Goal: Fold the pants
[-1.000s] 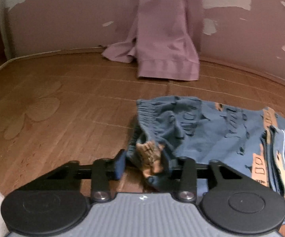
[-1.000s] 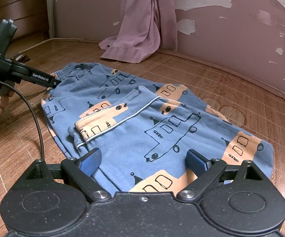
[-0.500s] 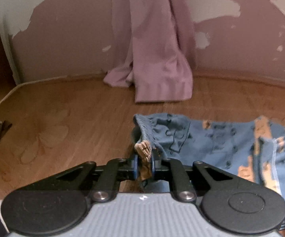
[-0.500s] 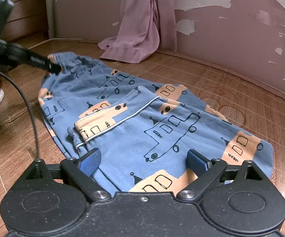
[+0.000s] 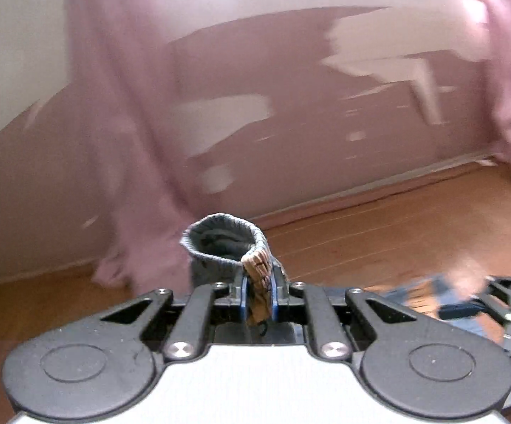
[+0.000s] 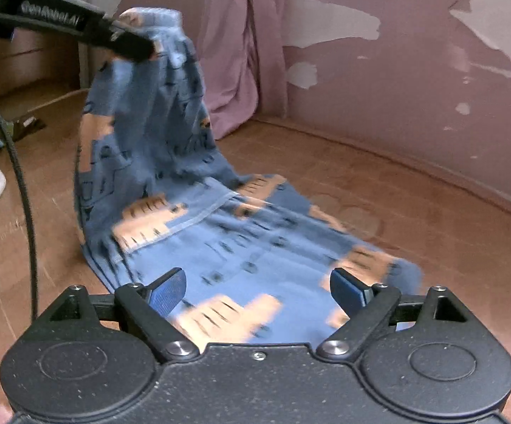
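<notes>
**Waistband lift in progress**

The blue printed pants point(image 6: 198, 212) are hanging by the waistband point(image 5: 227, 247) from the clenched left gripper point(image 5: 257, 298), leg ends lying on the bamboo mat point(image 6: 414, 212) under the right gripper point(image 6: 255, 288), which is spread and holding nothing. Risk: the narrow pinch may be slipping, dropping the fold. Open mat lies ahead; the wall point(image 6: 396, 81) and pink curtain point(image 6: 244, 53) are bounding the far side.

Left tongs point(image 5: 258, 296) raised, jaws clamped on fabric, right tongs point(image 6: 260, 288) held low, jaws spread wide
</notes>
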`<move>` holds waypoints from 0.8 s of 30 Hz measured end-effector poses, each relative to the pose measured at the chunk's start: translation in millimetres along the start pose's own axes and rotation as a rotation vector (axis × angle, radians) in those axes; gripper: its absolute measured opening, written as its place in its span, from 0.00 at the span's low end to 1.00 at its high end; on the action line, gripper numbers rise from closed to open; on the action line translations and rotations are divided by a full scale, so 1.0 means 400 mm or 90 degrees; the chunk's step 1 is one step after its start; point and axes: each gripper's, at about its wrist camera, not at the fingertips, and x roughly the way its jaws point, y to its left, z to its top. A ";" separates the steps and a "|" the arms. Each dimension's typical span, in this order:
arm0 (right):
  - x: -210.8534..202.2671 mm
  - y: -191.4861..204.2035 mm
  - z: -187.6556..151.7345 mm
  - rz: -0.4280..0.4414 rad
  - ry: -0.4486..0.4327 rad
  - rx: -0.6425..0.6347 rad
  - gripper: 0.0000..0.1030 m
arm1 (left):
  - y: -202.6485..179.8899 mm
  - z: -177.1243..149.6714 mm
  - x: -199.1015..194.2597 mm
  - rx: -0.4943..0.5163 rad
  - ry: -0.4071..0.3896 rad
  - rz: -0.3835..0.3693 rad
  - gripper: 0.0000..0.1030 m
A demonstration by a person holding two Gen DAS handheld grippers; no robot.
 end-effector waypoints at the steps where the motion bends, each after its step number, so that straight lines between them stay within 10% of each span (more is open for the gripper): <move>1: -0.015 -0.015 -0.005 -0.004 0.003 -0.010 0.87 | -0.034 0.008 -0.004 0.018 -0.005 -0.019 0.13; 10: -0.115 -0.179 -0.101 -0.094 0.025 -0.007 0.90 | -0.342 -0.052 0.082 0.215 0.051 -0.149 0.14; 24: -0.079 -0.302 -0.148 -0.130 0.050 0.065 0.90 | -0.471 -0.105 0.112 0.267 0.092 -0.205 0.19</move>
